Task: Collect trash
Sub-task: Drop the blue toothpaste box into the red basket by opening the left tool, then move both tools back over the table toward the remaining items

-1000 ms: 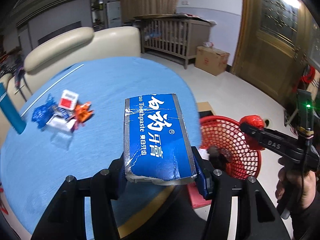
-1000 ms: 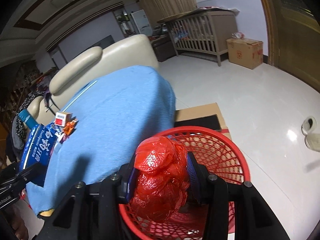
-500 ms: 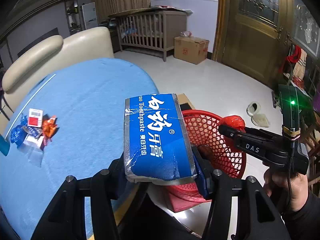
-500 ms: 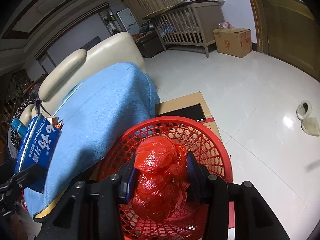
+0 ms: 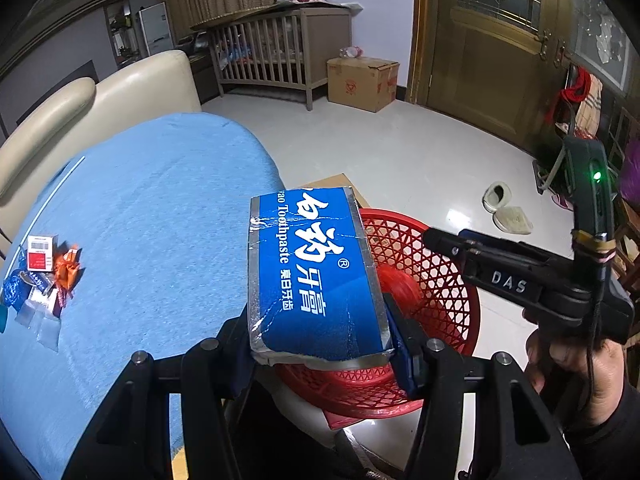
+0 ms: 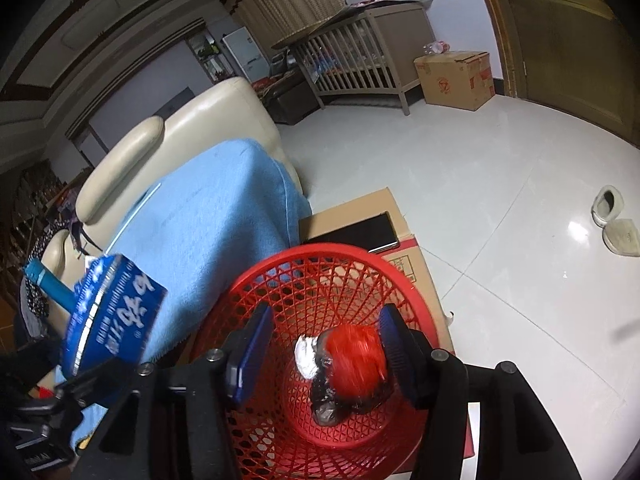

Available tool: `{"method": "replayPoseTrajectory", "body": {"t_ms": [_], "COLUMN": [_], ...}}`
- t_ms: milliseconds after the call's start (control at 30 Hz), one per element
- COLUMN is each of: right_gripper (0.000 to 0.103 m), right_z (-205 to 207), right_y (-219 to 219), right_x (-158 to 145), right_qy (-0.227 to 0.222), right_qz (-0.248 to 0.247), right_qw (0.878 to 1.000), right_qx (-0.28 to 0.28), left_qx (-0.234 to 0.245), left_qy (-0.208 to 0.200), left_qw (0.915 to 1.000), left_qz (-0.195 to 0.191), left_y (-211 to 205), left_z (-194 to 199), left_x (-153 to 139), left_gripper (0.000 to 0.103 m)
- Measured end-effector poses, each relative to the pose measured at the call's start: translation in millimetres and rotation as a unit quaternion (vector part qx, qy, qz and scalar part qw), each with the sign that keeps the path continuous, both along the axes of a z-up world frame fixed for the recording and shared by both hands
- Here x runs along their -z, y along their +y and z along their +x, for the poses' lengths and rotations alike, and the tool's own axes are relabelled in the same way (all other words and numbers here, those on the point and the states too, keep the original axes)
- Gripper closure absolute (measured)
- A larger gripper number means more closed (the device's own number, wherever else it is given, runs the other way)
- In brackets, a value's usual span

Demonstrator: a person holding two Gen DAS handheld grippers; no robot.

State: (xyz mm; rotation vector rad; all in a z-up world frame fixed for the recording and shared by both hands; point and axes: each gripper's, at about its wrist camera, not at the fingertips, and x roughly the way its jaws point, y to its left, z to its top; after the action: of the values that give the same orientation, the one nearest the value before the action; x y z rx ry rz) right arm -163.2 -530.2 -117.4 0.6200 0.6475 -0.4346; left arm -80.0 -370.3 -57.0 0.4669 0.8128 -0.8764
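One red mesh basket (image 6: 256,280) stands on the floor at the bench's edge, set against a flat cardboard box (image 6: 360,208) at its 12 o'clock. Inside it lie three things: a crumpled red plastic bag (image 6: 354,354), motion-blurred, a silver foil scrap (image 6: 306,354) touching it at its 9 o'clock, and a dark wrapper (image 6: 332,408) at its 6 o'clock. The right tongs (image 6: 324,352) hang over the basket with jaws that have just been opening; the red bag sits between the blue pads but free of them, so they are released. The left tongs (image 5: 320,344) are clenched on one blue toothpaste box (image 5: 312,276), white lettering, silver edges, torn and creased at its near end, held partly over the basket's rim at about 9 o'clock of the basket. On the blue-covered bench (image 5: 160,208), at 9 o'clock in the left view, one small heap of wrappers (image 5: 40,276) remains: a red-and-white carton, an orange wrapper, blue foil and clear plastic. One pair of pale slippers (image 5: 506,210) lies on the floor (image 5: 420,152).
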Motion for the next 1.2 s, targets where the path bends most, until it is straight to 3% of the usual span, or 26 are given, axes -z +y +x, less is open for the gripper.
{"method": "replayPoseTrajectory", "body": {"t_ms": [400,567,900,1200], "right_gripper": [0.044,0.044,0.044,0.043], "right_z": [-17.9,-18.2,-8.3,9.9], "right_y": [-19.0,-19.3,-7.6,13.9], "right_x": [-10.1,-12.7,-24.9,-34.7], "right_qy": [-0.027,-0.031,-0.037,-0.035], "right_qz": [0.006,0.007,-0.003,-0.015], "right_qw": [0.999,0.999,0.999,0.999], "right_qx": [0.027,0.027,0.011,-0.02], "left_qx": [0.021,0.015,-0.014,-0.096], "left_qy": [0.01,0.027,0.023,0.02], "left_qw": [0.9995,0.9988,0.9996,0.9945], "left_qz": [0.021,0.038,-0.004,-0.037], "left_y": [-22.4,-24.0,4.7,74.4], "left_z": [4.1,11.5,23.0,53.3], "left_x": [10.9,18.0,-4.0,-11.6], "left_gripper": [0.043,0.03,0.03,0.029]}}
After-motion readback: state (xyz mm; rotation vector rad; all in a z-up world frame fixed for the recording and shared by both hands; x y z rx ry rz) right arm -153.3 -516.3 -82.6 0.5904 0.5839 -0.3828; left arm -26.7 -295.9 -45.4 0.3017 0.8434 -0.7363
